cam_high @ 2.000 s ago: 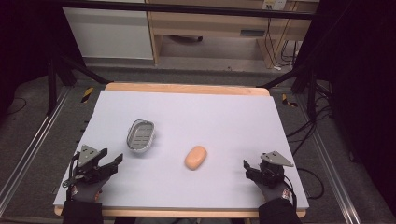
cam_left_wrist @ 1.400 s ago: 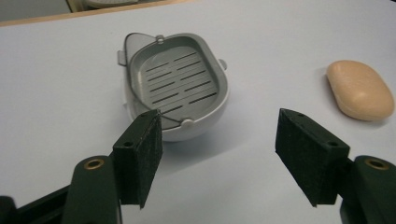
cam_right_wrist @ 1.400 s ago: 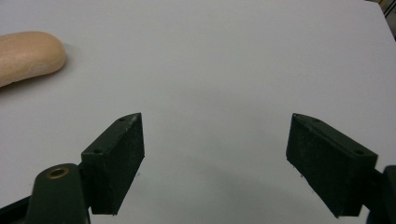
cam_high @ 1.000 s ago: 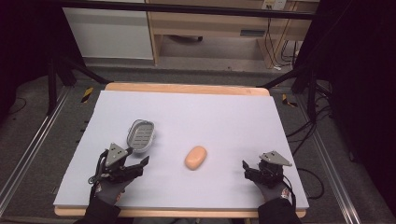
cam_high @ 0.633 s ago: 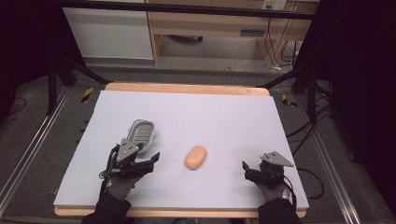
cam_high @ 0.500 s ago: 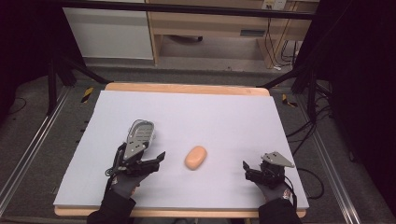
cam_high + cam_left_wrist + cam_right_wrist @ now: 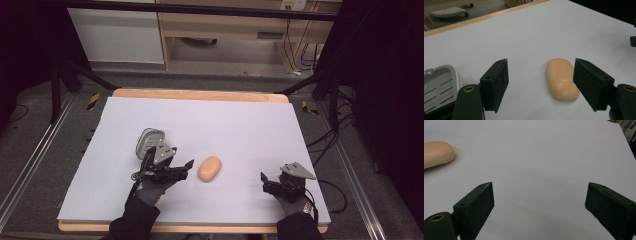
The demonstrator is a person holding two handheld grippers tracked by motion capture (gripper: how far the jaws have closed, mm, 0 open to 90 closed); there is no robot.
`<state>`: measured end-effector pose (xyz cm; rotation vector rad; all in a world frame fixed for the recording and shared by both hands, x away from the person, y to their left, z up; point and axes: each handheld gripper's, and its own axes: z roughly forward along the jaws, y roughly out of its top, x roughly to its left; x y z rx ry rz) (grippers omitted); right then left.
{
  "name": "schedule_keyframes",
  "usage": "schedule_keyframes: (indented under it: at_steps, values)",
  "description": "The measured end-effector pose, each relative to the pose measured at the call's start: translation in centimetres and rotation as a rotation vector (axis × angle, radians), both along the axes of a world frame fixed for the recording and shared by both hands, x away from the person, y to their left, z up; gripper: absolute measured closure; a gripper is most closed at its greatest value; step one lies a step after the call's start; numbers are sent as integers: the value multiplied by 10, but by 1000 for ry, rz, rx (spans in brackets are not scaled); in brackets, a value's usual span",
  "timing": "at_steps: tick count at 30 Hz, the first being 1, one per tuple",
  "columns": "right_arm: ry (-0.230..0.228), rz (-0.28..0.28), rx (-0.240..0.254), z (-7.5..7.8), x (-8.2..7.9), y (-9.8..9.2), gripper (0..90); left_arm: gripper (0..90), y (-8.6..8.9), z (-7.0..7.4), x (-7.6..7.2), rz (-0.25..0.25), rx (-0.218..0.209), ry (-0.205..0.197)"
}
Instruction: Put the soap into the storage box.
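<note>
An orange oval soap bar (image 7: 209, 169) lies near the middle of the white table top (image 7: 240, 125). A grey slotted soap dish (image 7: 149, 141) rests to its left. My left gripper (image 7: 186, 167) is open, just left of the soap and in front of the dish. In the left gripper view the soap bar (image 7: 561, 78) lies between the two spread pads (image 7: 496, 83), nearer the right one, with the dish (image 7: 439, 85) at the lower left. My right gripper (image 7: 263, 181) stands open at the table's front right, holding nothing; the soap bar (image 7: 437, 153) shows at its far left.
The table's wooden edge (image 7: 200, 94) runs along the far side. Beyond it stand a wooden shelf unit (image 7: 235, 30) and a white cabinet (image 7: 115, 35). Cables (image 7: 330, 135) trail off the right side. Metal rails (image 7: 30, 160) flank the table.
My left gripper has moved from the front left corner rightward and forward to the soap, passing in front of the dish. The right gripper has stayed put.
</note>
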<state>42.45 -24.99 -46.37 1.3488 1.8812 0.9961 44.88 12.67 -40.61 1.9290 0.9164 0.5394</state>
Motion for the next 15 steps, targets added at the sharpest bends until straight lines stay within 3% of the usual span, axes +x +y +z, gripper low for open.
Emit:
schedule_keyframes:
  at_steps: [15]
  values:
    - [-1, -9, 7, 1, 1, -1, 79, 271, -32, -9, 12, -33, 40, 40]
